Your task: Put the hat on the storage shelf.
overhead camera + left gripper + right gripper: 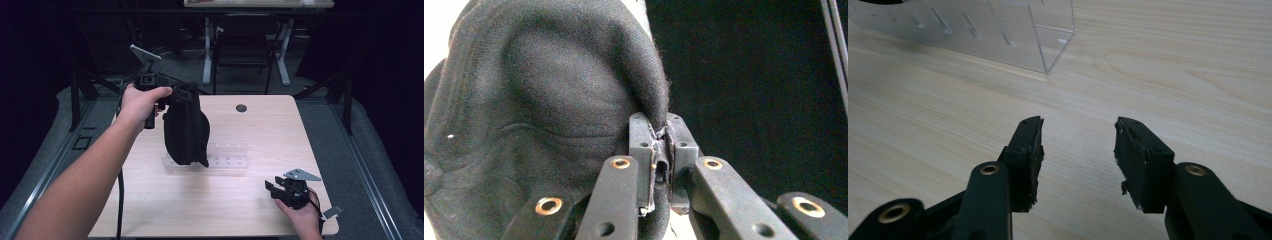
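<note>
The left gripper (176,95), raised above the wooden table (150,210), pinches an edge of a black cloth bag (185,131) that hangs over the left end of a clear acrylic rack (227,155). Near the rack's right end, the right gripper (272,189) rests low, jaws apart around nothing.

One black, soft knitted fabric cap (185,131) — a single piece. One clear acrylic rack with upright pegs (227,155) on one light wood-grain table (200,200). Two black two-jaw grippers — the left gripper (187,92) and the right gripper (270,189).
</note>
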A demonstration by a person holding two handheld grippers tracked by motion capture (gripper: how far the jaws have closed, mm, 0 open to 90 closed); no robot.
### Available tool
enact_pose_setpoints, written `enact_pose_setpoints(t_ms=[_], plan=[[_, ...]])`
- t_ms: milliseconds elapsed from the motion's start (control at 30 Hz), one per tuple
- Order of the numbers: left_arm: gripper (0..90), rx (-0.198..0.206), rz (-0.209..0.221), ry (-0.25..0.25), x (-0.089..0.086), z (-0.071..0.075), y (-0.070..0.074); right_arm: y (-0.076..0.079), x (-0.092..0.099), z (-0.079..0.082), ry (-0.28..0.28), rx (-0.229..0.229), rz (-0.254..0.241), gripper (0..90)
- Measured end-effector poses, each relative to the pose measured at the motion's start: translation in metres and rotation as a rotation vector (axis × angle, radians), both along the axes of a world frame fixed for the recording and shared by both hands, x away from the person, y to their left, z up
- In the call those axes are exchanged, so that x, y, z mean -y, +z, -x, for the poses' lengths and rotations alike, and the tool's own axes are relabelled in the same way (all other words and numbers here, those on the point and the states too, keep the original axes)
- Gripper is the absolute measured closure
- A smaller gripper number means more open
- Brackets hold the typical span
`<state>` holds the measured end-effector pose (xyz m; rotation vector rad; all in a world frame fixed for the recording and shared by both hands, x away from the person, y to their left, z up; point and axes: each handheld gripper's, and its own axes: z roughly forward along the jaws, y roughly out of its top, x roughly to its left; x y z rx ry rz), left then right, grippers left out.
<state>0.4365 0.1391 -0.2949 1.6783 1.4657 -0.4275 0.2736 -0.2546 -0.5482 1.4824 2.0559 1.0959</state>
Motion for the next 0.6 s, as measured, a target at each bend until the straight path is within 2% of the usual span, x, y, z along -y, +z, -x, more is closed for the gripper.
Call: enact_pose_setpoints(t_ms=[200, 533, 600], plan=[[84.7, 0.007, 0.013, -0.003, 0.0, 0.001, -0.002, 0.002, -0.005, 0.001, 0.014, 0.01, -0.001, 53.3], [84.2, 0.018, 0.029, -0.025, 0.002, 0.004, -0.003, 0.026, -0.027, -0.003, 0.081, 0.039, -0.005, 55.6], [84.1, 0.018, 0.037, -0.031, 0.004, 0.004, -0.004, 0.031, -0.036, -0.007, 0.098, 0.038, 0.017, 57.8]])
